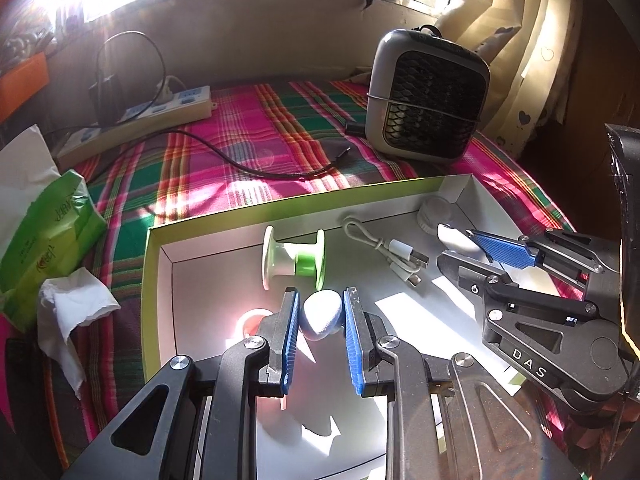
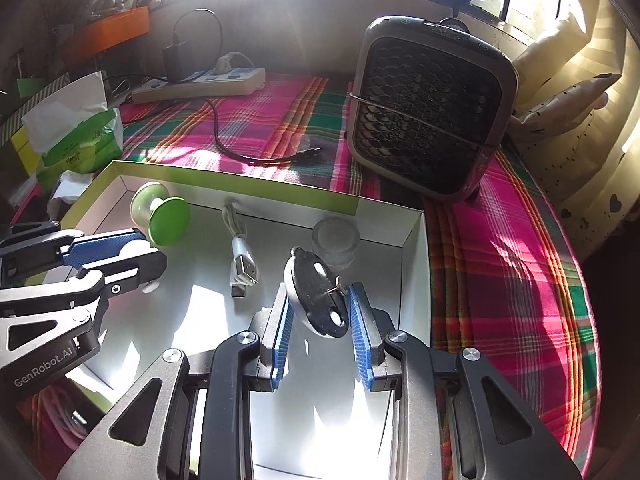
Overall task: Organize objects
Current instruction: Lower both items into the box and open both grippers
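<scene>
1. Two grippers work over one open white cardboard box (image 1: pixel 158 280) with a yellow-green rim, which sits on a pink and green plaid cloth (image 1: pixel 248 136).
2. Far left on the cloth lie a green tissue pack (image 1: pixel 52 236) and a crumpled tissue (image 1: pixel 76 312), just outside the box.
3. Behind them a power strip (image 1: pixel 160 114) holds a black adapter whose cable trails across the cloth.
4. Inside the box, near its back wall, a green and white spool (image 1: pixel 294 262) lies on its side.
5. The left gripper (image 1: pixel 320 316) is clamped on a small white rounded object (image 1: pixel 322 314), held just above the box floor.
6. Right of the spool, a coiled white USB cable (image 1: pixel 384 250) rests on the box floor.
7. The right gripper (image 2: pixel 318 304) is clamped on a white oval object with a black underside (image 2: pixel 316 288).
8. Just behind it, in the box's back right corner, stands a small round jar (image 2: pixel 336 242).
9. Far right on the cloth, outside the box, stands a grey mini fan (image 1: pixel 428 92) with a dark grille.
</scene>
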A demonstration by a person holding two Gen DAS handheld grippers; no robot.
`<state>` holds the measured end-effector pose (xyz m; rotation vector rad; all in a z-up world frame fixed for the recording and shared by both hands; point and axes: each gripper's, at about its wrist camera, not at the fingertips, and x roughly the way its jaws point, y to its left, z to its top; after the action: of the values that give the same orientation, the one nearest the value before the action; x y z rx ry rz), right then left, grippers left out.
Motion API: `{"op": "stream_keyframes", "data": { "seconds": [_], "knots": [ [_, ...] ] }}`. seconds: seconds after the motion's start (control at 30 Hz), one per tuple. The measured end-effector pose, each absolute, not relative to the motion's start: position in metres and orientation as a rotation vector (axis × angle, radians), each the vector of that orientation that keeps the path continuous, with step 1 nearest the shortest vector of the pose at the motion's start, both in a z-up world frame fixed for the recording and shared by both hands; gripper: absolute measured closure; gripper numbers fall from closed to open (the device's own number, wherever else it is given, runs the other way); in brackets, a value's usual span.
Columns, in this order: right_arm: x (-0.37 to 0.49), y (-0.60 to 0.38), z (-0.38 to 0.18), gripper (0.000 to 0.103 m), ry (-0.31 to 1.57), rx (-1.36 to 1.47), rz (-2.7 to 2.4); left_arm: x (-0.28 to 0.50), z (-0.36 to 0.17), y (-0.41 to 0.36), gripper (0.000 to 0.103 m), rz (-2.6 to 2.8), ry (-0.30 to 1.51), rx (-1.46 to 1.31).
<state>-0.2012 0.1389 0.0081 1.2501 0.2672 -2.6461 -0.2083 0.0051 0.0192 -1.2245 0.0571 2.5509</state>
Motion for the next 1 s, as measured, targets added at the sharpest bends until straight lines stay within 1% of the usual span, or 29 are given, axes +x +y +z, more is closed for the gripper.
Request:
{"op": "stream_keyframes", "data": {
  "seconds": [0.57, 0.67, 0.8, 0.9, 0.97, 1.0],
  "knots": [
    [-0.2011, 0.1409, 0.0094, 0.074, 0.229, 1.241, -2.654, -0.2098, 0.0194, 0.0075, 0.082, 2.556, 0.074, -1.228],
    [-0.2012, 0.1415, 0.0089, 0.074, 0.219, 1.239, -2.655, -0.2099, 0.0195, 0.0079, 0.080, 2.555, 0.078, -1.226],
    [-0.2013, 0.1436, 0.0087, 0.074, 0.206, 1.237, -2.656, -0.2102, 0.0196, 0.0071, 0.073, 2.560, 0.073, -1.228],
    [-0.2009, 0.1454, 0.0085, 0.074, 0.196, 1.237, -2.654, -0.2099, 0.0196, 0.0064, 0.072, 2.567, 0.081, -1.232],
    [-0.2002, 0.1456, 0.0089, 0.072, 0.189, 1.237, -2.650, -0.2085, 0.0191, 0.0069, 0.071, 2.571, 0.094, -1.228],
    [-0.1998, 0.1454, 0.0092, 0.070, 0.188, 1.235, -2.651, -0.2081, 0.0190, 0.0071, 0.070, 2.571, 0.095, -1.229]
  ]
}}
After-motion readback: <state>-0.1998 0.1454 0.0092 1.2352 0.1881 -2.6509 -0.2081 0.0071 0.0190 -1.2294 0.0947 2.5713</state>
